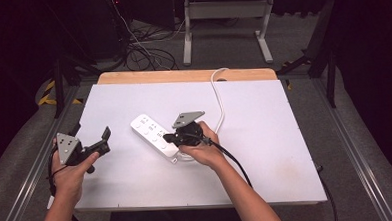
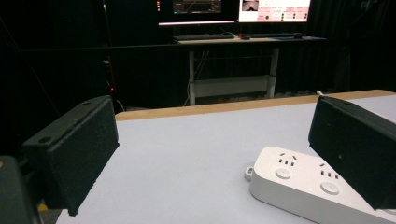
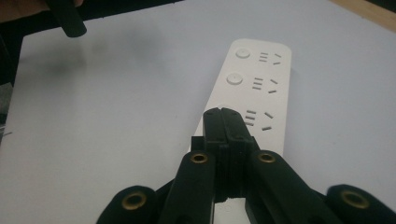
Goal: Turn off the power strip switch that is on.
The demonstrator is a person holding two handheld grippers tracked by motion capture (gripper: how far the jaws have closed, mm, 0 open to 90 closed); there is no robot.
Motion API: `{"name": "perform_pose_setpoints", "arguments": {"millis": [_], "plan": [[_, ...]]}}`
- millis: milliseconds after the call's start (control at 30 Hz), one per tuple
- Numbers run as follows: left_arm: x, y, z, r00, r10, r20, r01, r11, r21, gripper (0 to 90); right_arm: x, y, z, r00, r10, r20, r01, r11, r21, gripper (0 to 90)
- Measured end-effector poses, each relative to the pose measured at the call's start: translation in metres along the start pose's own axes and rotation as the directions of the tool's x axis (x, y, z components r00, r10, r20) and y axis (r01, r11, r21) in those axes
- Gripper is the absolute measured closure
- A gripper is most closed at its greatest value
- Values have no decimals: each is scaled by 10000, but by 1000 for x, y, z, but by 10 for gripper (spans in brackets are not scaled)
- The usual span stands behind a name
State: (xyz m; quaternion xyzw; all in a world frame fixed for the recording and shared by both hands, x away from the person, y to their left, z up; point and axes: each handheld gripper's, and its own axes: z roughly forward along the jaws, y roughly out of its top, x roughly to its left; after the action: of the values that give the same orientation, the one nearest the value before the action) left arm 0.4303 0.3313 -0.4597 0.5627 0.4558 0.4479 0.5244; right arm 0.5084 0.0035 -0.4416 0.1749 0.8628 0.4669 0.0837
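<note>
Your right hand-held gripper [image 1: 171,138], jaws pressed together and empty, tips down onto the power strip [image 1: 154,135] at the table [image 1: 266,152] centre. Your left hand-held gripper [image 1: 91,135] hovers wide open near the left edge, over bare surface.

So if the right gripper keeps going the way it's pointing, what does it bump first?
Probably the white power strip. The right gripper, jaws shut, points down at a button on it, seemingly almost touching.
</note>
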Motion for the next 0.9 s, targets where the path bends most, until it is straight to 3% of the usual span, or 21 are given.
{"name": "perform_pose_setpoints", "arguments": {"millis": [267, 367, 633, 867, 900], "plan": [[0, 0, 0, 10000, 36, -19, -36, 10000, 18, 24, 3, 1, 13, 10000, -8, -59, 11, 9990, 458, 900], [0, 0, 0, 10000, 41, -9, -41, 10000, 14, 24, 4, 1, 22, 10000, -58, 39, 54, 9960, 894, 900], [0, 0, 0, 10000, 34, -10, -34, 10000, 39, 24, 5, 0, 30, 9999, 28, 100, -41, 9922, 1244, 900], [-1, 0, 1, 10000, 42, 16, -42, 10000, 52, 24, 8, 0, 35, 9989, -108, 462, 34, 9875, 1575, 900], [-1, -1, 1, 10000, 34, 39, -35, 10000, 62, 24, 8, 0, 36, 9990, 208, 395, -265, 9881, 1515, 900]]}}
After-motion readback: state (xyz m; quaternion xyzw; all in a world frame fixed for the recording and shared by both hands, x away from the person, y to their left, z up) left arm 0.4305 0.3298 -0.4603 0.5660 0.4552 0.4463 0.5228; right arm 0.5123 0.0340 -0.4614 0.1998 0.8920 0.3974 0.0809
